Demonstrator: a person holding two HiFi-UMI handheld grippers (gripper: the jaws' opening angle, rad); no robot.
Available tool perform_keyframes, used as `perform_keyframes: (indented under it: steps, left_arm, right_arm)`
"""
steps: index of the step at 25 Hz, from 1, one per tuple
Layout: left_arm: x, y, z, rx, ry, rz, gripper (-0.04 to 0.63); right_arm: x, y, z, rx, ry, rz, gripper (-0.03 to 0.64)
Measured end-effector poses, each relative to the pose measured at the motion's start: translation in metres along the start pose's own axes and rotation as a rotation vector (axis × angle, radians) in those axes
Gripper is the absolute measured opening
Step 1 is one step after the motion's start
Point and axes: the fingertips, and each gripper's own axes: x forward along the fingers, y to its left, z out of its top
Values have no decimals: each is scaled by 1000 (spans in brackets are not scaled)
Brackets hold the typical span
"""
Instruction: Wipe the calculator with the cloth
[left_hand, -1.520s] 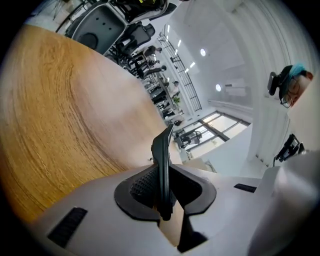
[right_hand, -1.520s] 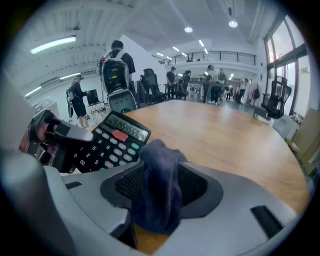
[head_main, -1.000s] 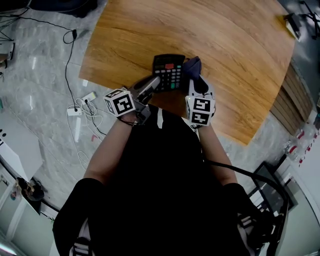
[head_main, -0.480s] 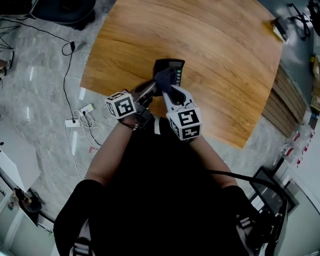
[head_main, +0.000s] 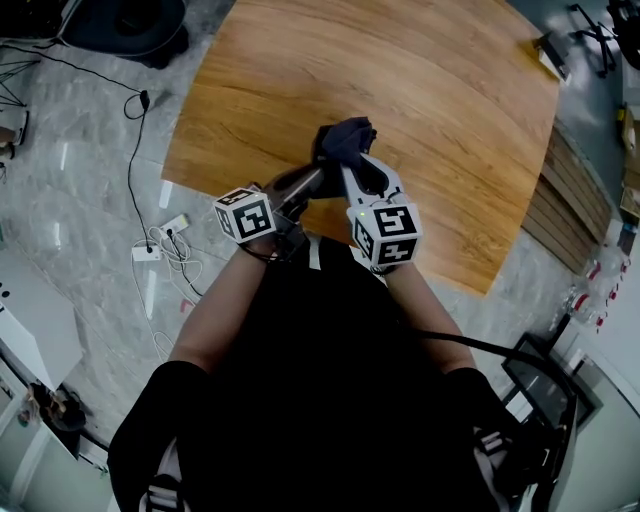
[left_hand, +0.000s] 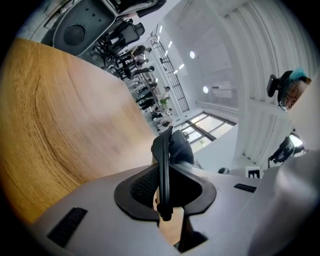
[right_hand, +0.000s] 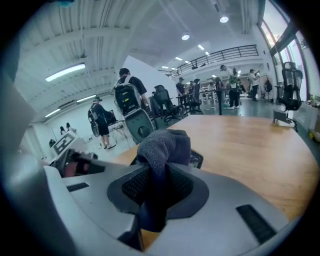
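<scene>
Left gripper (left_hand: 166, 189): jaws part closed, pinching the calculator (left_hand: 163, 152) by its near end. It sits edge-on between the pads, a thin dark slab, with the wooden table (head_main: 450, 120) below. Dark blue cloth (head_main: 345, 140) is bunched against the calculator's far end and hides nearly all of it in the head view. Right gripper (right_hand: 159, 189): jaws narrowed, clamped on the cloth, wad bulging above the pads and a tail hanging below. A calculator corner shows just behind the wad. The grippers sit side by side over the table's near edge.
</scene>
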Motion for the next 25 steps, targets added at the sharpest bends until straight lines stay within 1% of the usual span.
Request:
perform_keyframes:
  steps: [3, 5, 8, 10, 11, 13, 15, 16, 18, 21, 23, 25]
  left_arm:
    - [-3, 8, 19, -4, -54, 23, 74]
    - [-7, 14, 36, -9, -90, 31, 74]
    - [-15, 15, 61, -51, -147, 14, 74]
    - [-16, 10, 69, -103, -168, -15, 74]
    - [-16, 5, 69, -135, -171, -38, 74]
    - [-14, -5, 65, -211, -165, -95, 74]
    - [-12, -15, 52, -294, -147, -154, 74]
    - [-13, -21, 43, -325, -132, -176, 74]
    - [-14, -31, 23, -359, -94, -200, 74]
    - [-15, -37, 4, -394, -56, -219, 74]
    - [-16, -34, 3, -422, -60, -223, 74]
    - [-17, -29, 10, -414, -74, -213, 74]
  right_arm:
    - [-4, 46, -29, -24, 38, 117, 69]
    - [-6, 60, -50, -18, 69, 161, 69]
    - [-7, 55, -82, -25, 111, 167, 69]
    - [-5, 39, -96, -40, 104, 153, 69]
    - [-4, 33, -98, -47, 82, 157, 69]
    - [-1, 26, -90, -40, -7, 204, 69]
    - [-3, 19, -73, 14, -132, 260, 69]
    - [-5, 13, -65, 45, -191, 273, 69]
    - [-8, -2, -52, 87, -277, 258, 69]
    - [-8, -24, -42, 104, -341, 209, 69]
    - [-10, -21, -38, 98, -361, 211, 69]
    - [-14, -1, -36, 87, -368, 252, 69]
